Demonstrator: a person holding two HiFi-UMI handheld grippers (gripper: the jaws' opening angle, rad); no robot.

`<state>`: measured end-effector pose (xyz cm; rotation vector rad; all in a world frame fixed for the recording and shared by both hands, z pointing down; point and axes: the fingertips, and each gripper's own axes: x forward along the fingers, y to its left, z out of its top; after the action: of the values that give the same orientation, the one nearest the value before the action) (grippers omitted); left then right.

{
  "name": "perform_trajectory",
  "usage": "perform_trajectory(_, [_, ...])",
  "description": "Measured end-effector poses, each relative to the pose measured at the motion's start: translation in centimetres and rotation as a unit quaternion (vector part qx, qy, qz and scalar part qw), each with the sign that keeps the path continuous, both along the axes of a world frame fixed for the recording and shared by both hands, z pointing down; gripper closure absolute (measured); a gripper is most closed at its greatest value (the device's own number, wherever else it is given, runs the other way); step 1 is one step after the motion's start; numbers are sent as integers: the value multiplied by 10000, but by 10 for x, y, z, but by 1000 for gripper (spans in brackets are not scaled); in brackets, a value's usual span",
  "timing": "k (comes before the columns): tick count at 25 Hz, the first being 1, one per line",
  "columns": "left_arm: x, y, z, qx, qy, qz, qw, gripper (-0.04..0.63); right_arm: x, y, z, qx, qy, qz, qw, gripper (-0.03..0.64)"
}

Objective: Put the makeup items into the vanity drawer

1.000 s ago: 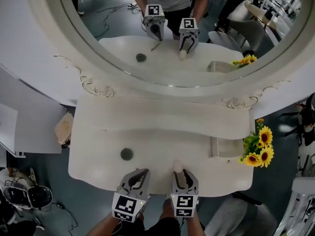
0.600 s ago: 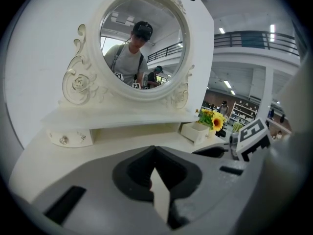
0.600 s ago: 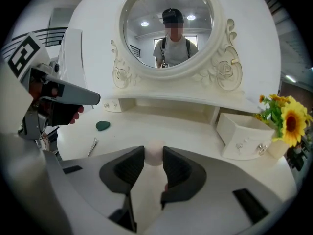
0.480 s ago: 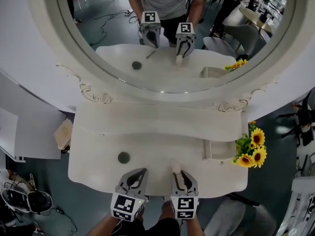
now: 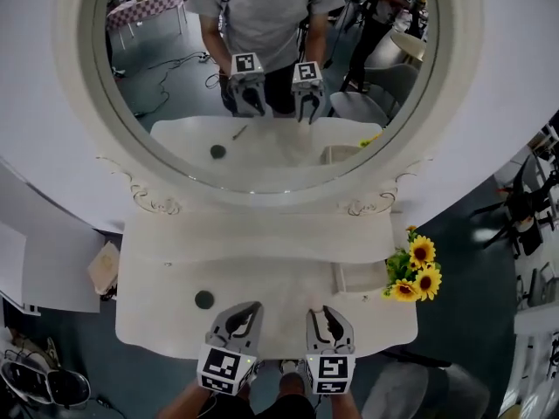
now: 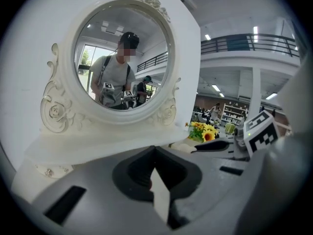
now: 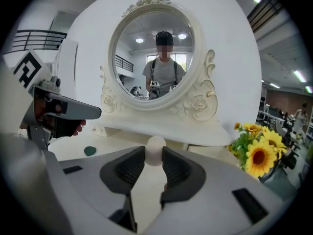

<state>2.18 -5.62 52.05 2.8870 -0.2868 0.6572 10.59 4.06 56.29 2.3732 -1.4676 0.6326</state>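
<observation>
Our right tool (image 7: 154, 155), jaws just closed on a sponge (image 7: 156, 146), holds it off the counter (image 5: 262, 278) for the drawer (image 5: 360, 278); left tool (image 6: 154, 151) pinched together.

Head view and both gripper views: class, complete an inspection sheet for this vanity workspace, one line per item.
Surface: white vanity top, mostly bare.
Job's things: dark round item on the top's left; pale sponge in the right hand-held gripper; drawer open beside the sunflowers.
Clutter: tan bag-like thing on the floor, left of the vanity.
Grippers: left hand-held gripper jaws together, nothing between them; right jaws have just been closing, shut on the pale sponge.
Cables: one cable on the floor, reflected in the mirror.
Surroundings: person reflected in the mirror.
</observation>
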Motion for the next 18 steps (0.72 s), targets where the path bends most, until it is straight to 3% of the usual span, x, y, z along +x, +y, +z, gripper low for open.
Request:
perform_trajectory(11, [67,23,-28,105,301,461,9984,597,62,32,-35,158,329,530,9979,491])
perform_trajectory(18, [109,35,-15,40,252,597,9979,597,103,47,-22,102,302,713,9969,488])
